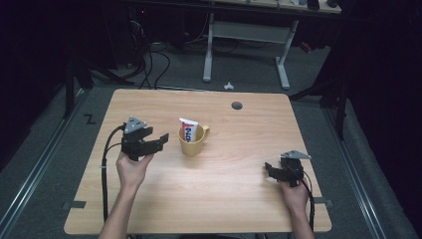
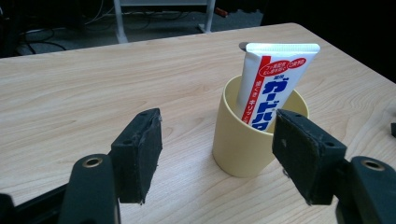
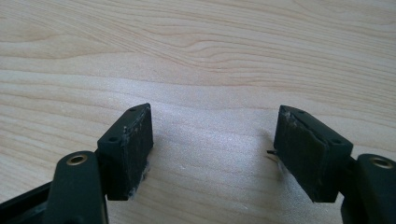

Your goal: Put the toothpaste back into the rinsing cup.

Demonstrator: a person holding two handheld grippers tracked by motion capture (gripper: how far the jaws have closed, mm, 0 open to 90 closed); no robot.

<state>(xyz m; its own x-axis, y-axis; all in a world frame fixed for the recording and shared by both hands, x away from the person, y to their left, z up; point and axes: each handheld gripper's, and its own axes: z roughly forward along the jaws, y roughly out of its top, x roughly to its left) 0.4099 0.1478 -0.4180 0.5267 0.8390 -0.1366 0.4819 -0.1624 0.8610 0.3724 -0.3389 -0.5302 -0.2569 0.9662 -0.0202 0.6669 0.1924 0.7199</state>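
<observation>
Pale wooden bench (image 1: 209, 199) stands in a dark room, carrying a yellow mug (image 1: 193, 141) near its middle with a white toothpaste tube (image 1: 188, 130) standing upright inside. Left gripper (image 1: 160, 142) hovers just beside the mug toward the left edge, its 2 jaws spread and grasping nothing. Right gripper (image 1: 268, 169) sits near the right edge, well apart from the mug, jaws likewise released over bare wood.

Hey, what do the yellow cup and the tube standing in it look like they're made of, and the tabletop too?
The yellow cup looks like matte plastic or glazed ceramic: even colour, soft sheen, thick rim; hard to tell which. The toothpaste tube seems to be glossy printed plastic laminate, with a flat crimped top end. The table looks like smooth wood-grain laminate, going by its regular light grain.
</observation>
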